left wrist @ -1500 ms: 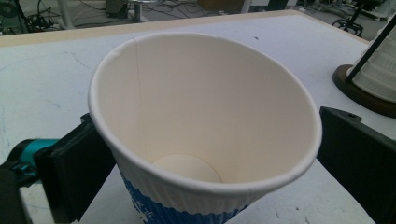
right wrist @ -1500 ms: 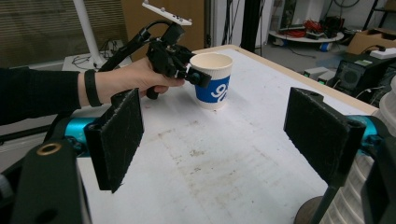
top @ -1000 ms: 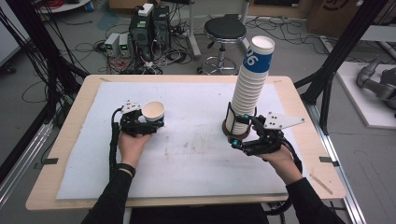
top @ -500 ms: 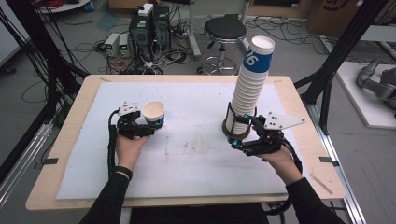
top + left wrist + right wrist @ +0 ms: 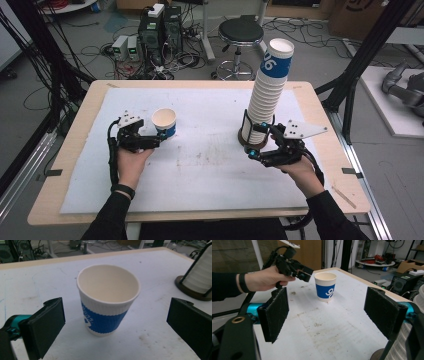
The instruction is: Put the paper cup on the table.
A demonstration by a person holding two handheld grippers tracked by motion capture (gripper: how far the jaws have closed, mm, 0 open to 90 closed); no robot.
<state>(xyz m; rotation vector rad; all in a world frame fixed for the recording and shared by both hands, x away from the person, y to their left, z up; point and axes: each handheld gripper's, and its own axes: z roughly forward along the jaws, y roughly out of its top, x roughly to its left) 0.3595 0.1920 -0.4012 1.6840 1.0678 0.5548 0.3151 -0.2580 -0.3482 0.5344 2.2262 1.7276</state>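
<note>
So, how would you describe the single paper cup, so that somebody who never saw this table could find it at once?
Start from the white mat that covers the wooden table. On its left half, just ahead of the left gripper, one paper cup stands upright, alone and empty. It is white with a blue band, and unlike the tall stack of cups in the holder on the right, nothing is nested in it.

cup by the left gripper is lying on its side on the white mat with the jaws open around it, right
Not quite: the cup stands upright on the white mat, mouth up, as the left gripper view shows. The left gripper does have its jaws open to either side of it, not touching.
</note>
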